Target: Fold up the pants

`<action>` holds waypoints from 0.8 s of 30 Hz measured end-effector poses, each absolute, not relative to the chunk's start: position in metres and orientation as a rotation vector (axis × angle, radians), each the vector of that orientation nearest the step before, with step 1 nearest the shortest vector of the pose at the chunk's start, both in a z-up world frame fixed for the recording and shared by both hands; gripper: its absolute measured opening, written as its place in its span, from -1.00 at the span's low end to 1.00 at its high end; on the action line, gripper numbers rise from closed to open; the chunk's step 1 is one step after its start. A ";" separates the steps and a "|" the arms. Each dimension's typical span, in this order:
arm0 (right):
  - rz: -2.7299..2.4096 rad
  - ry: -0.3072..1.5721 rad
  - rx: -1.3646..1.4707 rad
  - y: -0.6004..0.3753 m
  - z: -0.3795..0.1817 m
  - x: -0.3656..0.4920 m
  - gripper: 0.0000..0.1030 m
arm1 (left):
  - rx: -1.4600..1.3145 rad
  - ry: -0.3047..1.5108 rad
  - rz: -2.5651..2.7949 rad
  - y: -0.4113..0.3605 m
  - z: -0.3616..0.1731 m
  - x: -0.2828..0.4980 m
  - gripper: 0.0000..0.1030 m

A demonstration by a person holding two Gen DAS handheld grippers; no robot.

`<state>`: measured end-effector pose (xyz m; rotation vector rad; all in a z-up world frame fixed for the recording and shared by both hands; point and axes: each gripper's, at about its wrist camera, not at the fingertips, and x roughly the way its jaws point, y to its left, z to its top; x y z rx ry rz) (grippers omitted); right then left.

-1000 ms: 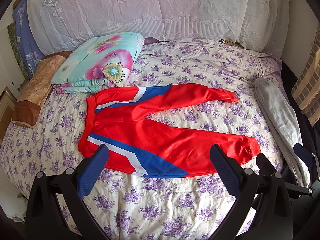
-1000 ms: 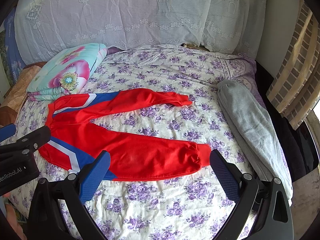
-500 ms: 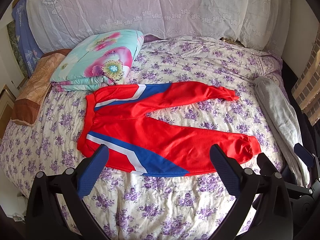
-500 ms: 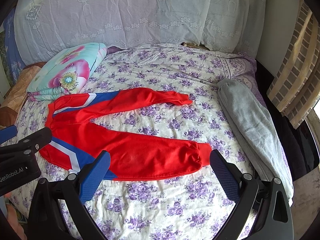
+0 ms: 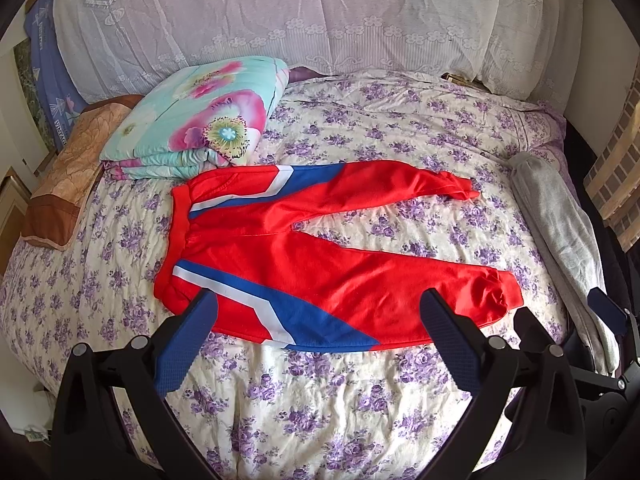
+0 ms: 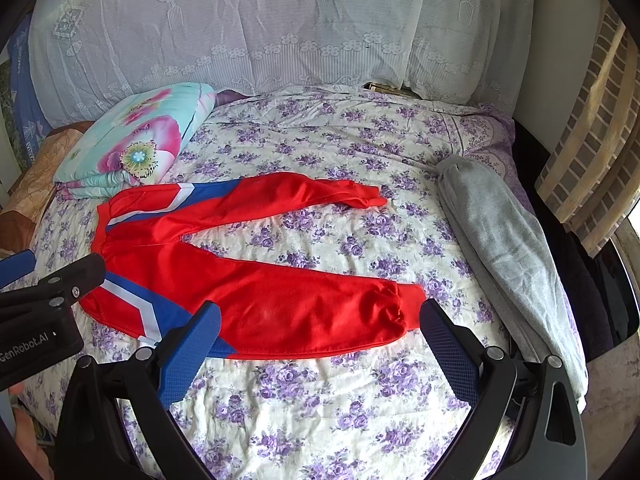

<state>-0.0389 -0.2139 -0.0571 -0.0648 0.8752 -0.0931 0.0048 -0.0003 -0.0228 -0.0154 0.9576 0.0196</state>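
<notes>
Red pants (image 5: 304, 252) with blue and white side stripes lie spread flat on the floral bed, waistband to the left, both legs reaching right and splayed apart. In the right wrist view the same pants (image 6: 280, 296) fill the middle. My left gripper (image 5: 318, 316) hangs open above the near leg, holding nothing. My right gripper (image 6: 318, 320) is open too, over the near leg close to its cuff, and holds nothing. The left gripper's body (image 6: 44, 304) shows at the left edge of the right wrist view.
A folded floral quilt (image 5: 200, 120) lies at the back left beside a brown blanket (image 5: 68, 184). A grey garment (image 6: 504, 248) stretches along the bed's right side. A lace-covered headboard (image 5: 320, 20) stands behind. The bed sheet (image 5: 320, 408) is bare in front.
Both views have drifted slightly; the pants sit a little lower and nearer in frame. Both grippers stay open and the pants have not moved.
</notes>
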 end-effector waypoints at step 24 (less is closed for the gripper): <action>-0.312 1.176 -0.172 -0.319 -0.179 -0.046 0.93 | -0.646 1.352 0.297 0.220 -0.257 0.091 -0.42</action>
